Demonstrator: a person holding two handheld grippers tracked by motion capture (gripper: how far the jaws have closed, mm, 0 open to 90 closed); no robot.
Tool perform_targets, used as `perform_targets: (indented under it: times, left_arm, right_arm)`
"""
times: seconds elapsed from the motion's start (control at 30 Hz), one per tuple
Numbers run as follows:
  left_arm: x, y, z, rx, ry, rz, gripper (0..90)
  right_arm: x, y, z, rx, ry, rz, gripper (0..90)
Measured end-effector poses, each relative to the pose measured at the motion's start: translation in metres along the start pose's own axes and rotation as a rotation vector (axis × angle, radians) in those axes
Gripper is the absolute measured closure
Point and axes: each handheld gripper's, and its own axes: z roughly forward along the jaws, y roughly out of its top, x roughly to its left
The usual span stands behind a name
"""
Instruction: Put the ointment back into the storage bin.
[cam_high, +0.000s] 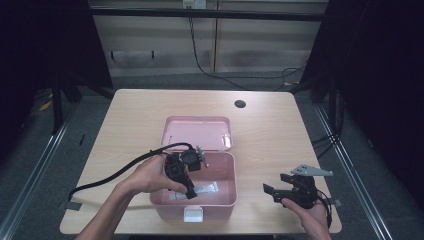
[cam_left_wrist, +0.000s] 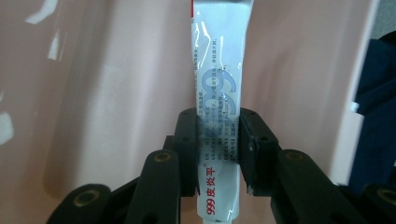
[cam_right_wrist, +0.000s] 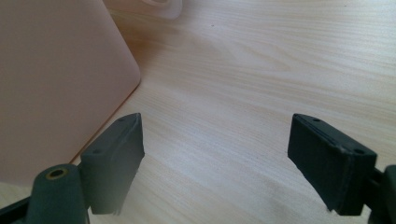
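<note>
A pink box (cam_high: 227, 187) stands open on the table, its lid (cam_high: 197, 131) laid back behind it. My left gripper (cam_high: 191, 192) reaches down into the box and is shut on a white ointment tube (cam_left_wrist: 217, 107) with blue and red print. The tube (cam_high: 202, 190) lies along the box floor. In the left gripper view both pads (cam_left_wrist: 250, 144) press the tube's sides above the pink floor (cam_left_wrist: 93, 93). My right gripper (cam_high: 275, 190) rests low over the table to the right of the box, open with nothing between its fingers (cam_right_wrist: 215, 158). The box's outer wall (cam_right_wrist: 56, 79) is at its left.
A white latch (cam_high: 193, 214) sits on the box's front wall near the table's front edge. A dark round hole (cam_high: 240, 104) lies in the tabletop (cam_high: 135, 115) at the back right. The left gripper's black cable (cam_high: 115, 175) trails off to the left.
</note>
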Motion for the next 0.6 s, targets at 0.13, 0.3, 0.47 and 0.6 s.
perform_targets:
  times: [0.13, 0.3, 0.47, 0.6]
  left_arm:
    - [0.001, 0.004, 0.007, 0.011, -0.01, 0.005, 70.7]
    - [0.002, 0.006, 0.014, 0.017, -0.01, -0.012, 70.7]
    - [0.003, 0.007, 0.018, 0.028, -0.009, -0.019, 70.8]
    - [0.005, 0.01, 0.024, 0.024, -0.021, -0.033, 70.7]
  right_arm:
    - [0.0, 0.0, 0.0, 0.0, 0.001, -0.001, 18.1]
    - [0.0, 0.0, 0.0, 0.0, 0.0, -0.001, 18.0]
    - [0.0, 0.0, 0.0, 0.001, -0.001, -0.001, 18.0]
    - [0.0, 0.0, 0.0, 0.005, -0.002, 0.0, 18.0]
